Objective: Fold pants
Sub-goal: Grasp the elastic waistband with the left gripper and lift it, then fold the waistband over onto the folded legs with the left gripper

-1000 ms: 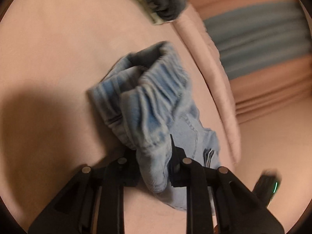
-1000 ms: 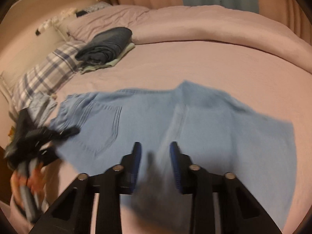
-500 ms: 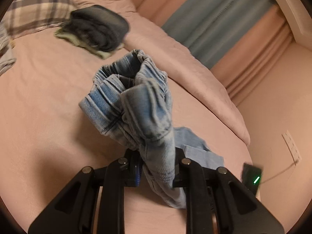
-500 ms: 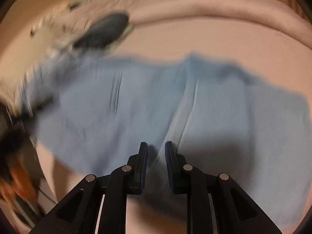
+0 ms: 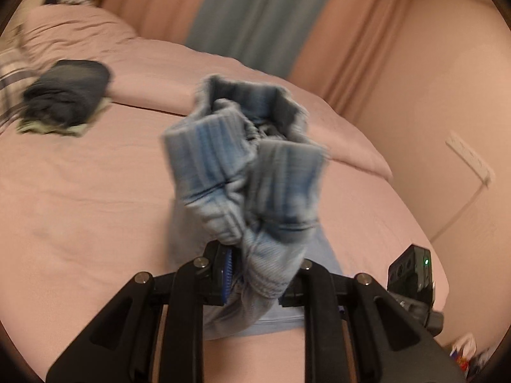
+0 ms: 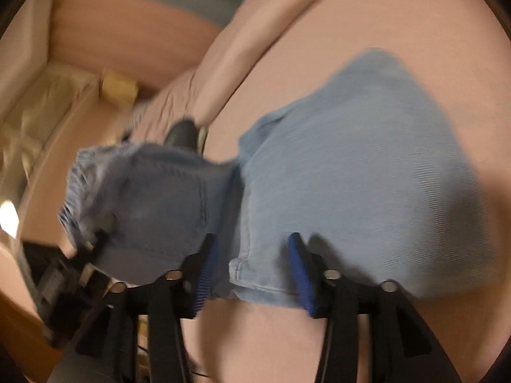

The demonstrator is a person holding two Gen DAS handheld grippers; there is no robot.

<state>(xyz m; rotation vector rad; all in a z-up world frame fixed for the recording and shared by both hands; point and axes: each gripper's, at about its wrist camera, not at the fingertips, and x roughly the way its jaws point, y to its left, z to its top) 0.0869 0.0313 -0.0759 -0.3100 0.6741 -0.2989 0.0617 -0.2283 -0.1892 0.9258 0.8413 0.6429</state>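
Observation:
Light blue denim pants (image 6: pixel 351 166) lie spread on the pink bed (image 5: pixel 80 207). My left gripper (image 5: pixel 255 274) is shut on the bunched elastic waistband of the pants (image 5: pixel 255 175) and holds it up off the bed. My right gripper (image 6: pixel 252 268) is open, its blue pads either side of a hem edge of the pants near the bed's front edge. The left gripper shows at the left of the right wrist view, holding the waistband end (image 6: pixel 95 242).
A folded pile of dark clothes (image 5: pixel 67 95) sits at the back left of the bed, by a plaid pillow (image 5: pixel 9 79). A folded pink duvet (image 5: pixel 223 79) runs along the far side. Curtains (image 5: pixel 255 16) and a wall (image 5: pixel 447 95) lie behind.
My left gripper has lifted the waistband higher and tilted up toward the curtains. My right gripper, narrow half a second ago, has opened wide and swung over the pants' hem edge.

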